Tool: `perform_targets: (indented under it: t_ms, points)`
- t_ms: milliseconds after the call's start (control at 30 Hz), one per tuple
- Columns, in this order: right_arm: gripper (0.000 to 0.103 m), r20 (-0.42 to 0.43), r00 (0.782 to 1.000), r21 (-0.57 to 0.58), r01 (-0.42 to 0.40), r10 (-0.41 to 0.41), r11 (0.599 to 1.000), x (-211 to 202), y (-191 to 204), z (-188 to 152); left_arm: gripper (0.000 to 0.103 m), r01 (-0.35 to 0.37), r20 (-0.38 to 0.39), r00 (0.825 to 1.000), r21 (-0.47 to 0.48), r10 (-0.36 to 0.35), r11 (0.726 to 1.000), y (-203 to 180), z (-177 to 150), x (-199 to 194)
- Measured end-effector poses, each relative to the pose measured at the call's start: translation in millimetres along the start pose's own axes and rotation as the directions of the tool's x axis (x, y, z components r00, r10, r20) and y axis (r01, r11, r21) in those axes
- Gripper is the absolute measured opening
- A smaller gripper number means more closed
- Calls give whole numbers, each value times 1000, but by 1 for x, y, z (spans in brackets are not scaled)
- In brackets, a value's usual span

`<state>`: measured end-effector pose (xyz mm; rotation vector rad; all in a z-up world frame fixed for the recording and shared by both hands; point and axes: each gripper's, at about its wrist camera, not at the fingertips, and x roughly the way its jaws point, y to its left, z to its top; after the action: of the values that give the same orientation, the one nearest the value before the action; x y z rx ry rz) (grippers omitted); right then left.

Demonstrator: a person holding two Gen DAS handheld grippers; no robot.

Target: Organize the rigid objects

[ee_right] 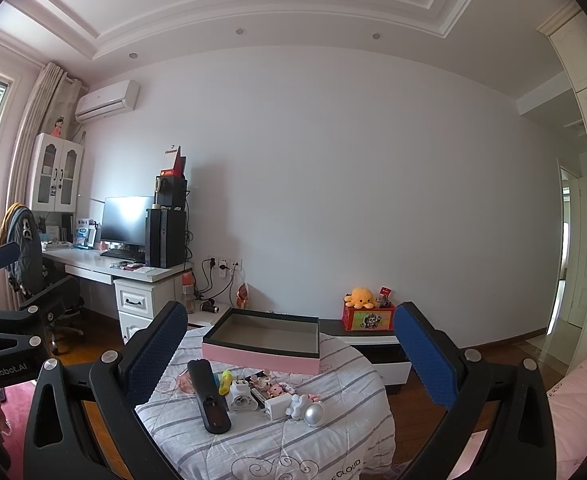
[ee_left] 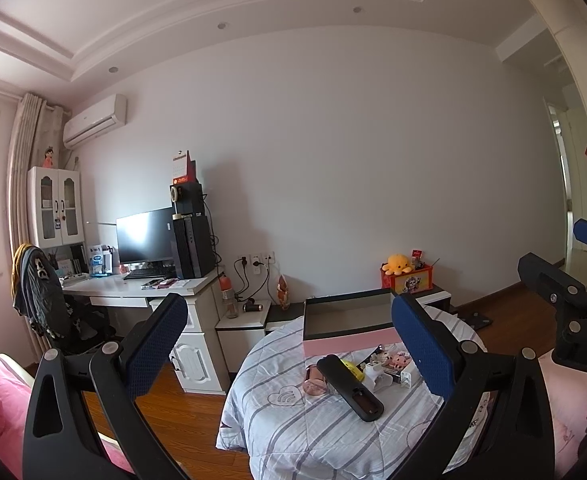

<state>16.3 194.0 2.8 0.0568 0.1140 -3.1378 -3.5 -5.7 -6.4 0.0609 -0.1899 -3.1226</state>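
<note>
The left gripper (ee_left: 291,338) is held level with its blue-padded fingers spread wide and nothing between them; the right gripper (ee_right: 291,346) is the same, wide apart and empty, beside it. Both hang short of a round table under a striped quilted cover (ee_right: 293,440). On the cover, nearest the grippers, lies a black remote (ee_right: 208,396), with a white plug adapter (ee_right: 240,400) just right of it, a white charger block (ee_right: 277,405), a small white figure (ee_right: 298,403) and a silver ball (ee_right: 314,414). Small pink toys (ee_right: 274,390) and a yellow item (ee_right: 225,382) sit behind them. Beyond the clutter stands an open, empty pink box (ee_right: 261,356). A desk (ee_right: 93,262) with a monitor (ee_right: 127,220) stands against the far wall.
</note>
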Motion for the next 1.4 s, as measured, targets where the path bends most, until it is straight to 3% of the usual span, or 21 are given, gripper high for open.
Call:
perform_targets:
  t_ms: [933, 1233, 1400]
  points:
    - [103, -16, 1000, 6, 0, 0, 1000, -2, -2, -3, 103, -10, -30, 999, 7, 10, 1000, -8, -5, 16]
    - [103, -27, 1000, 48, 11, -9, 999, 7, -17, -7, 103, 4, -58, 998, 15, -3, 1000, -23, -9, 39]
    - [103, -57, 998, 81, 3, 2, 997, 23, -29, -19, 103, 23, -114, 993, 20, -21, 1000, -37, -21, 68]
